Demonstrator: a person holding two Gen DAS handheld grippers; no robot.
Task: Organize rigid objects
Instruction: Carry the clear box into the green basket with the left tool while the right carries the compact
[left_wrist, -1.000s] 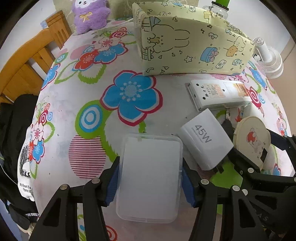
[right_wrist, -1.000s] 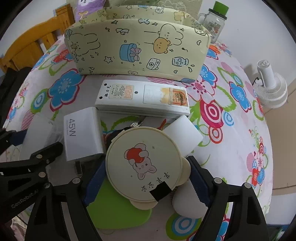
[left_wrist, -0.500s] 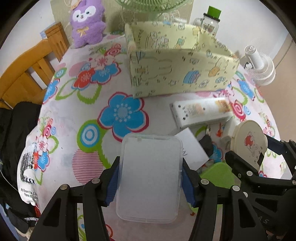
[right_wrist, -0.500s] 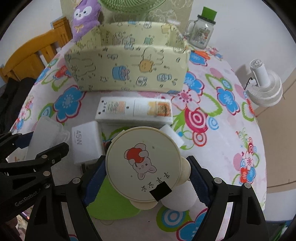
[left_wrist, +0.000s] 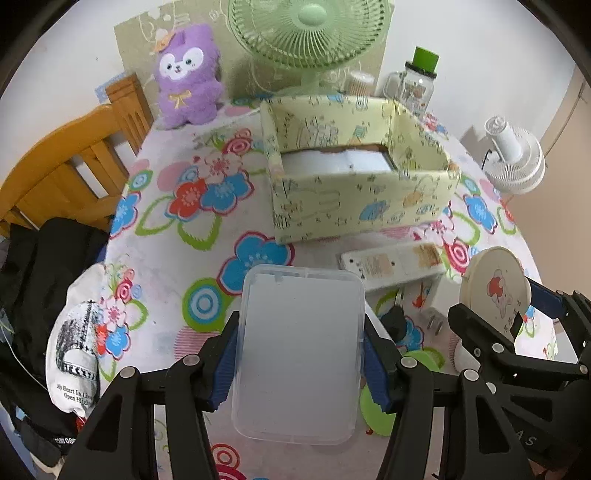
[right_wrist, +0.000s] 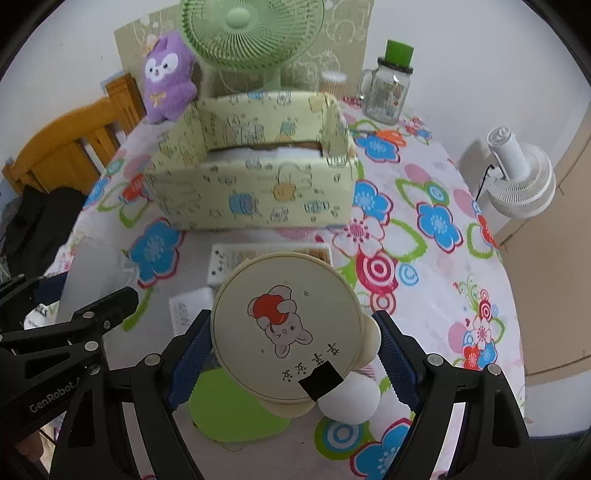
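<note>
The left gripper (left_wrist: 299, 354) clamps a clear plastic case (left_wrist: 300, 350) by its long sides, held flat above the flowered tablecloth (left_wrist: 177, 221). The right gripper (right_wrist: 293, 347) grips a round cream lid (right_wrist: 286, 326) with a bunny print. Ahead of both jaws lies a white power strip (left_wrist: 391, 264); beyond it stands a yellow-green box (right_wrist: 255, 184), open on top.

Both wrist views toward storage box (left_wrist: 360, 192)
</note>
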